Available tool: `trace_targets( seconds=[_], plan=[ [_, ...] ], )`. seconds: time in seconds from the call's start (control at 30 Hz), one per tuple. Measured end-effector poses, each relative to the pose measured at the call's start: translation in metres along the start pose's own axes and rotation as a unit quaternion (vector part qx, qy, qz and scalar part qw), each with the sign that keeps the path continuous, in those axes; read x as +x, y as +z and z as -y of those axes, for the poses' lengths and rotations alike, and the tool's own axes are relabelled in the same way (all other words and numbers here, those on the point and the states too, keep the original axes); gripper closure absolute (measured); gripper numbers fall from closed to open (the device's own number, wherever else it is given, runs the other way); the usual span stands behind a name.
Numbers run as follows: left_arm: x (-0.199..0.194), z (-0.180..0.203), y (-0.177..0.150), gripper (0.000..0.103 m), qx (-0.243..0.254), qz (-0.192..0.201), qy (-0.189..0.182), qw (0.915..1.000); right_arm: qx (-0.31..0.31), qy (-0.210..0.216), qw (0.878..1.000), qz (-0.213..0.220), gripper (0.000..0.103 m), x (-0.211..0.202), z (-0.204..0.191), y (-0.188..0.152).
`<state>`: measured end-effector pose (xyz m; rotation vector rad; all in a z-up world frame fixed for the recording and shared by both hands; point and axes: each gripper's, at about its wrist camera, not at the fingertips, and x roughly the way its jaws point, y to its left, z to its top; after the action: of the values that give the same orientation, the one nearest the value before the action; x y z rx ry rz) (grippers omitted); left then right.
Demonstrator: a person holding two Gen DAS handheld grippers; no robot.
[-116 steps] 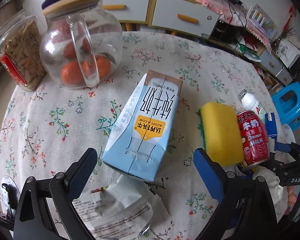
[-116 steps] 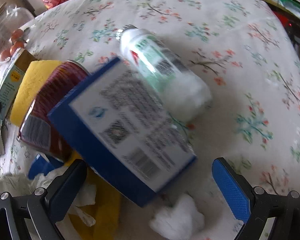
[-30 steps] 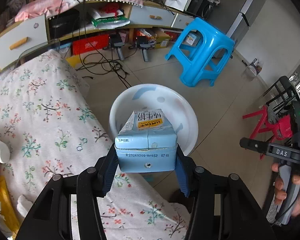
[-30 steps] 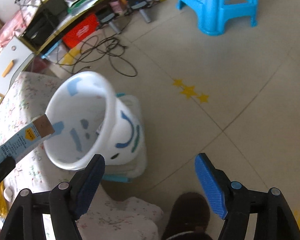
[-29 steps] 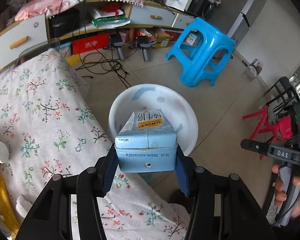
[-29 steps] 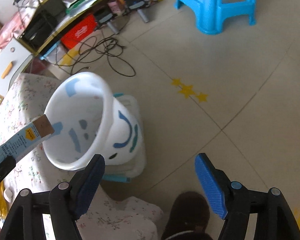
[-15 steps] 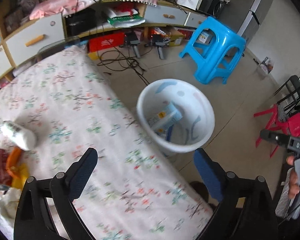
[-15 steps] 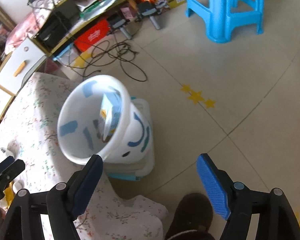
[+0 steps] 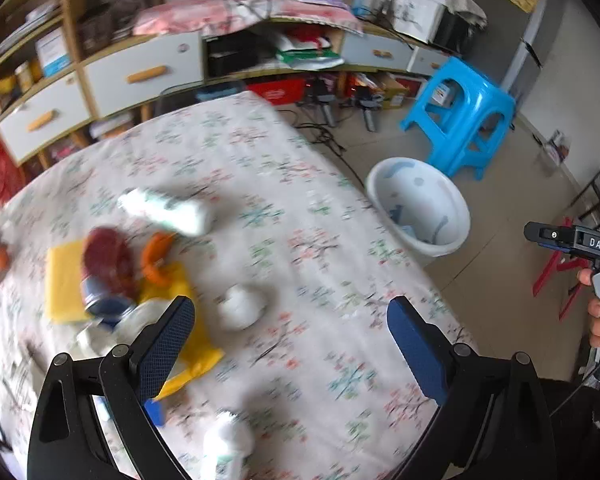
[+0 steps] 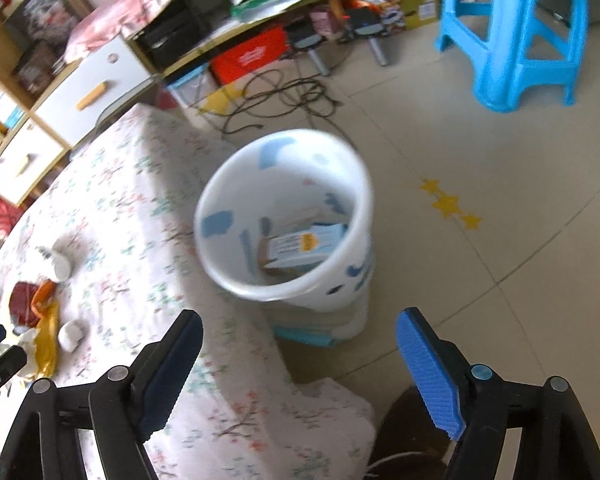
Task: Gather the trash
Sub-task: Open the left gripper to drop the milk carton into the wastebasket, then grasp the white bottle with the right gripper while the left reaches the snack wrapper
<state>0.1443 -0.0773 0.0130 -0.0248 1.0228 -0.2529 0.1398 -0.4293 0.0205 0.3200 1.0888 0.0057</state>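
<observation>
- Left gripper (image 9: 290,338): matt black plastic frame; the fingers (image 9: 414,344) carry blue pads with a fine ribbed texture.
- Tabletop (image 9: 260,208), under the left fingers: covered by soft matt cloth printed with flowers.
- Bin (image 10: 288,216), ahead of the right gripper (image 10: 300,354): smooth, glossy white plastic with blue marks.
- Milk carton (image 10: 300,244), inside the bin: printed paperboard, light blue with a slight sheen.
- Stool (image 10: 516,36), far beyond the right fingers: glossy blue plastic.
- Floor (image 10: 480,168): smooth, pale tiles.
</observation>
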Motion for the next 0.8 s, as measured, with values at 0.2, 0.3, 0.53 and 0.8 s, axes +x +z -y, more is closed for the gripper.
trace_targets(
  seconds=[0.2,0.3,0.53,0.8],
  plan=[
    [-0.018,-0.047,-0.023,0.005,-0.032,-0.003,0.017,0.9993,-0.042,0.008,0.999,-0.014,0.019,0.011,-0.046,-0.011],
    [-0.024,-0.074,-0.034,0.005,-0.048,-0.009,0.031,0.9983,-0.069,0.011,0.997,-0.02,0.017,0.015,-0.07,-0.021],
    [-0.039,-0.143,-0.063,0.005,-0.107,-0.015,0.061,0.9922,-0.121,0.014,0.992,-0.034,0.017,0.025,-0.115,-0.043],
    [-0.053,-0.2,-0.098,0.005,-0.158,-0.018,0.09,0.9831,-0.158,0.035,0.984,-0.075,0.017,0.05,-0.167,-0.07]
  ],
)
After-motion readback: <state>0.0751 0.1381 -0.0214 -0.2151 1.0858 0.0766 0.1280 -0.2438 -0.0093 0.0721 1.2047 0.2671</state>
